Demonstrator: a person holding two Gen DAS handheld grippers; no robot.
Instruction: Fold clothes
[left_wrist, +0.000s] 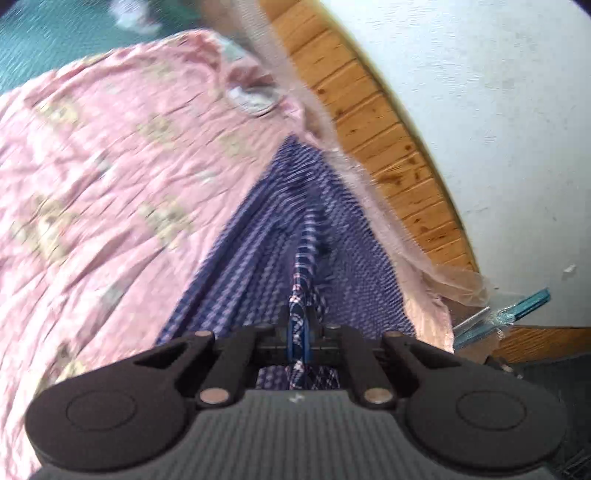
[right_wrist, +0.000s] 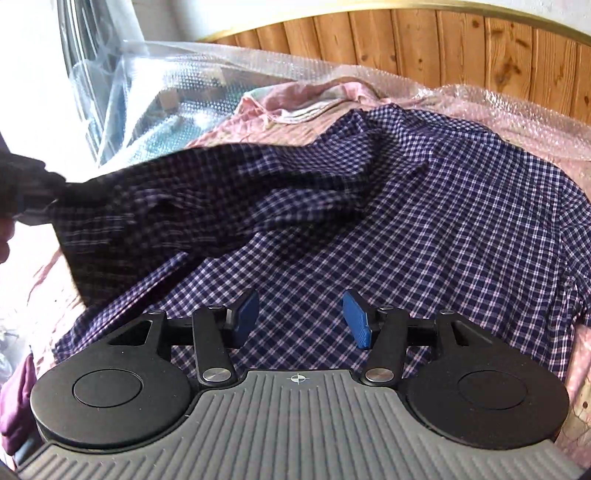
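A navy and white checked shirt lies spread on a pink bedsheet. My left gripper is shut on a bunched edge of the checked shirt, which stretches taut away from it. In the right wrist view that gripper shows at the far left, lifting a shirt edge off the bed. My right gripper is open and empty, with its blue pads just above the shirt's near part.
A wooden headboard runs behind the bed, with a white wall beyond. Bubble wrap covers the bed's far edge and items at the left. A purple cloth hangs at the lower left.
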